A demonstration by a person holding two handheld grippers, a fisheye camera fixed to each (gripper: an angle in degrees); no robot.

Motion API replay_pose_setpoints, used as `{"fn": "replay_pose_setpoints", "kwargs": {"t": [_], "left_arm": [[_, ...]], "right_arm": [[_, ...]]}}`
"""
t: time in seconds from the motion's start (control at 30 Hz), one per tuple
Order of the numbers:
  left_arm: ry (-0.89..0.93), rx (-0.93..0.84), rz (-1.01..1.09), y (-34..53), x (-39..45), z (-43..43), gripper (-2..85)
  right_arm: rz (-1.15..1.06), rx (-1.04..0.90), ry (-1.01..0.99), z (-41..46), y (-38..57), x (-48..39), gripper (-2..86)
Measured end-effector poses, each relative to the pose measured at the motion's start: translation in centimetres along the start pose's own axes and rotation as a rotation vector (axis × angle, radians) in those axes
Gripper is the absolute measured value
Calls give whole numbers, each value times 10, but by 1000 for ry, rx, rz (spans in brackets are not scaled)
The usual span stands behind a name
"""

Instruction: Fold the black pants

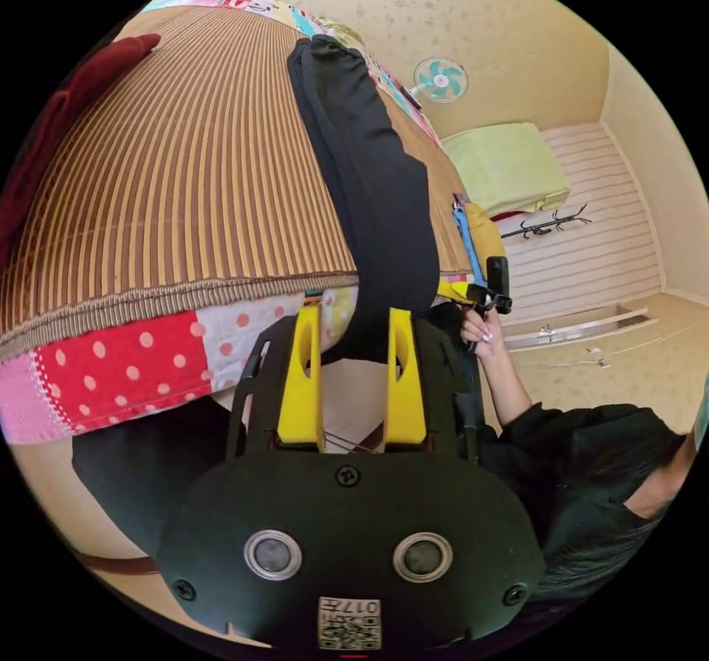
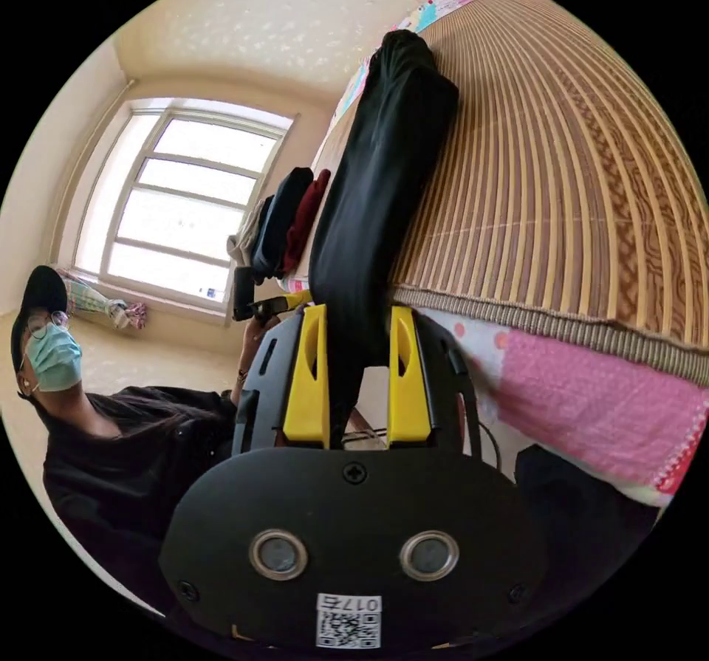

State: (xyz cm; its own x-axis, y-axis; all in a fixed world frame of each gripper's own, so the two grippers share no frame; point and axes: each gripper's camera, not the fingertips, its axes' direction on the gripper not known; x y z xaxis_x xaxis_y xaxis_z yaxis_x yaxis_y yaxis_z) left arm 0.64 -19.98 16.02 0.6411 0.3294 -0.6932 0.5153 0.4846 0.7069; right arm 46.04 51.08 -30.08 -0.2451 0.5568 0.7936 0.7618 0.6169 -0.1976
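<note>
While the black pants are lying in a long narrow strip across the striped bamboo mat, their near end is spilling over the mat's edge and hanging down in front of the patchwork quilt. In the left gripper view, a dark red garment is sitting at the far left on the mat, well apart from the pants. The left gripper is holding its yellow jaws spread, with the hanging end of the pants sitting between them; whether either jaw is touching the cloth I cannot tell. To the right, a hand is holding the right gripper just beside the pants' edge, and a wall fan is hanging further back.

In the right gripper view, a person in dark clothes is sitting at the left below a window. A pile of folded clothes is resting beside the pants. The right gripper is likewise standing with jaws apart around the hanging cloth, not clearly pressing it. The mat is stretching off to the right.
</note>
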Motion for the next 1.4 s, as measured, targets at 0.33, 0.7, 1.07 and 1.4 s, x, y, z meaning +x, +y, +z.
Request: {"fn": "replay_pose_setpoints", "kwargs": {"t": [0.33, 0.7, 1.07, 1.4], "left_arm": [[73, 54, 162, 37, 20, 22, 125], [94, -79, 193, 36, 33, 56, 50], [341, 453, 749, 105, 301, -207, 43], [239, 685, 662, -9, 405, -314, 39]], "right_arm": [[-134, 41, 14, -5, 36, -21, 122], [-188, -50, -30, 44, 23, -50, 47], [-828, 295, -231, -127, 55, -395, 18], [-850, 401, 61, -184, -68, -564, 14]]}}
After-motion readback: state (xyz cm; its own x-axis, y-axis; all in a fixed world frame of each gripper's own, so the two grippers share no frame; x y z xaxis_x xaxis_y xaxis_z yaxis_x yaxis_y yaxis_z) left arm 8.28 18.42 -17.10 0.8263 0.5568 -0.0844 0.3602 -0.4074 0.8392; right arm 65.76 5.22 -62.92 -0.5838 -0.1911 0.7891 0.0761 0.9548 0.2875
